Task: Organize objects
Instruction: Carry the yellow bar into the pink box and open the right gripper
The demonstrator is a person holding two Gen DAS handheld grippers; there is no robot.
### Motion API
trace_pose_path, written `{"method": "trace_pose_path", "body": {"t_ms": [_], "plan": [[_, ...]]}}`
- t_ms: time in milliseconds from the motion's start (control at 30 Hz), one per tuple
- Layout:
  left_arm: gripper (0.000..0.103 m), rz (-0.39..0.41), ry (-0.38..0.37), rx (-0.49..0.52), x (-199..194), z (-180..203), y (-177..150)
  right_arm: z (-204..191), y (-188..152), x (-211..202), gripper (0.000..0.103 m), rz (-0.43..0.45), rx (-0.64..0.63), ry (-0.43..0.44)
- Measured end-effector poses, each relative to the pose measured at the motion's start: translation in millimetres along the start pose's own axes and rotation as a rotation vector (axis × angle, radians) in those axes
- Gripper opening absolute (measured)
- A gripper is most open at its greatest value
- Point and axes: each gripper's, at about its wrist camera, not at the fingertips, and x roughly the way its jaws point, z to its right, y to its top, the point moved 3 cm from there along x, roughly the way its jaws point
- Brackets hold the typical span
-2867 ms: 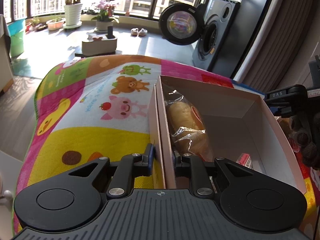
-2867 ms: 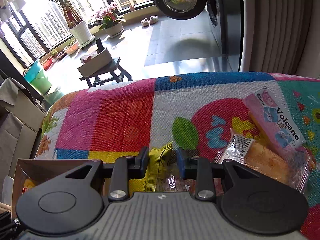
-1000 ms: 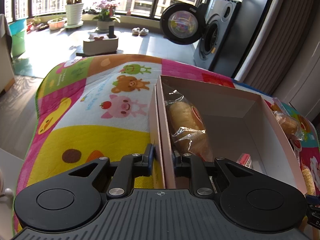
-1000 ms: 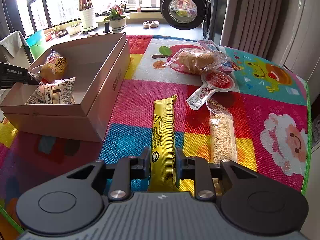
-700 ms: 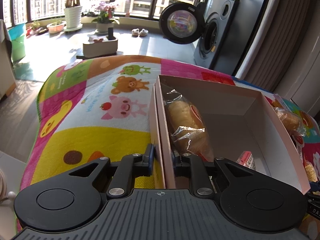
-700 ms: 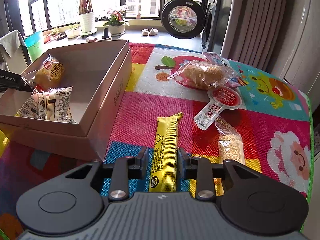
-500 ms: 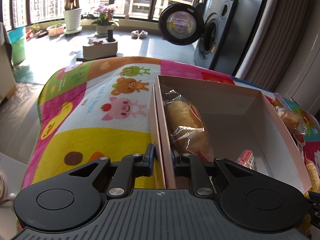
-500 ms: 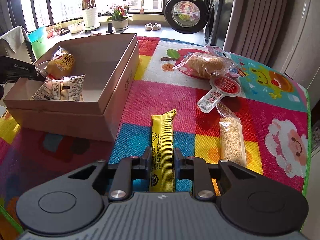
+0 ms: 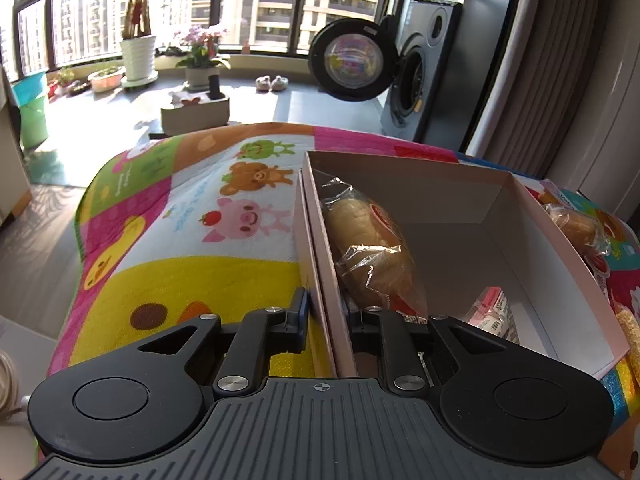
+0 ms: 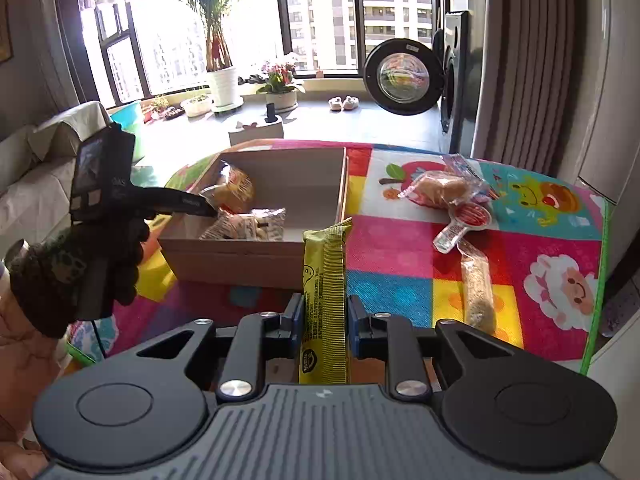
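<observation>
A bright patchwork cartoon-animal mat [image 10: 540,248] covered the surface in a sunlit room with tall windows, potted plants [image 10: 218,76] and a front-loading washing machine [image 9: 416,80], its round door open. An open pale cardboard box [image 10: 256,256] sat on the mat, holding a clear-wrapped bread roll [image 9: 372,248] and another crinkly packet [image 10: 246,224]. The left gripper [image 9: 324,316] had its jaws clamped on the box's side wall. The right gripper [image 10: 322,316] grasped a long, flat yellow snack packet [image 10: 324,280], raised above the mat just right of the box. More wrapped snacks [image 10: 444,190] lay on the mat to the right.
</observation>
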Motion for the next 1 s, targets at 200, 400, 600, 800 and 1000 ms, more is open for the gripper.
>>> {"method": "trace_pose_path", "body": {"t_ms": [200, 400, 600, 800, 1000], "plan": [[0.020, 0.007, -0.013, -0.019, -1, -2, -2, -25, 41, 26, 0.022, 0.034, 0.015, 0.127], [0.021, 0.015, -0.033, -0.032, -2, -5, -3, -43, 78, 99, 0.022, 0.026, 0.034, 0.153], [0.021, 0.021, -0.049, -0.049, -4, -8, -6, -57, 100, 171, 0.022, 0.013, 0.020, 0.103], [0.021, 0.023, -0.060, -0.058, -7, -10, -9, -81, 93, 194, 0.033, 0.016, -0.066, 0.055], [0.021, 0.030, -0.057, -0.060, -7, -9, -9, -68, 89, 165, 0.043, 0.096, -0.132, -0.040]]}}
